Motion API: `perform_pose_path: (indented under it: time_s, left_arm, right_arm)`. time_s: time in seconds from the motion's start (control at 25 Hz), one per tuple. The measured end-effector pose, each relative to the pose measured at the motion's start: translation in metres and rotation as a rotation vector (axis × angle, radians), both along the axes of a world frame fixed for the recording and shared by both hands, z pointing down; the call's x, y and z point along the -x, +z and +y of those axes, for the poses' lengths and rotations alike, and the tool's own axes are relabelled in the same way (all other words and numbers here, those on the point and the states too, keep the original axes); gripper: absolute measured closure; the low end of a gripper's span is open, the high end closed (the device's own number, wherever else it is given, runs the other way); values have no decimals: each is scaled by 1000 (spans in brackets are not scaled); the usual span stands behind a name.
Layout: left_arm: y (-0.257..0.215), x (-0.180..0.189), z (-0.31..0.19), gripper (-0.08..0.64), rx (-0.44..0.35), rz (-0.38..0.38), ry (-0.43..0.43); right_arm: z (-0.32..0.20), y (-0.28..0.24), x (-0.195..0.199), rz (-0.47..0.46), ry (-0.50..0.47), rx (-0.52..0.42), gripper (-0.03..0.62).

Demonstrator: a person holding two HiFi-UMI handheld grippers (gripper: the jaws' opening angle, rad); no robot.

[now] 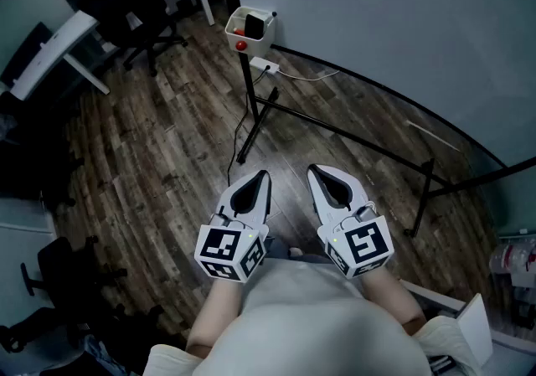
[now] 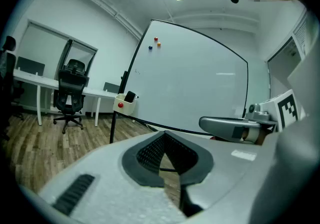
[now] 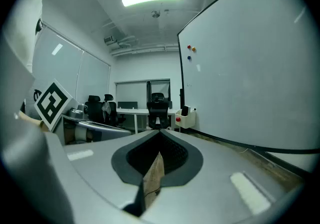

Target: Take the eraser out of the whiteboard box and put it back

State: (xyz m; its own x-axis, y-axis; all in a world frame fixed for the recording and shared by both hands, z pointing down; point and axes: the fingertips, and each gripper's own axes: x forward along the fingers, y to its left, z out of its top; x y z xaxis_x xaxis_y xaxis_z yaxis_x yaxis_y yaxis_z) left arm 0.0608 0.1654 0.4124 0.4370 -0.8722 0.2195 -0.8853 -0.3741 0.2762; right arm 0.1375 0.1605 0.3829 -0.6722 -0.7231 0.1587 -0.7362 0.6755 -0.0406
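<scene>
Eraser (image 1: 254, 26) was a small dark block standing upright in the cream whiteboard box (image 1: 251, 47), upper centre of the head view, at the whiteboard's (image 1: 377, 23) lower corner; a red round bit showed beside it in the box and another on the box front. Left gripper (image 1: 262, 175) and right gripper (image 1: 314, 170) sat side by side at bottom centre over the wood floor (image 1: 167, 131), well apart from the box. Both sets of jaws were closed tip to tip with nothing between them. The left gripper view showed the box small at mid-left.
</scene>
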Motion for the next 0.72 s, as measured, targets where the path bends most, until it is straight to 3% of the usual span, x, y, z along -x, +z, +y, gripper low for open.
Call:
perform_pose_path:
  time_s: [0.32, 0.72]
  left_arm:
    - [2, -12, 20, 555, -6, -19, -30]
    - [3, -4, 35, 555, 3, -34, -99]
  right_arm:
    - [20, 1, -21, -14, -15, -9, 592]
    - [33, -3, -15, -55, -101, -16, 592]
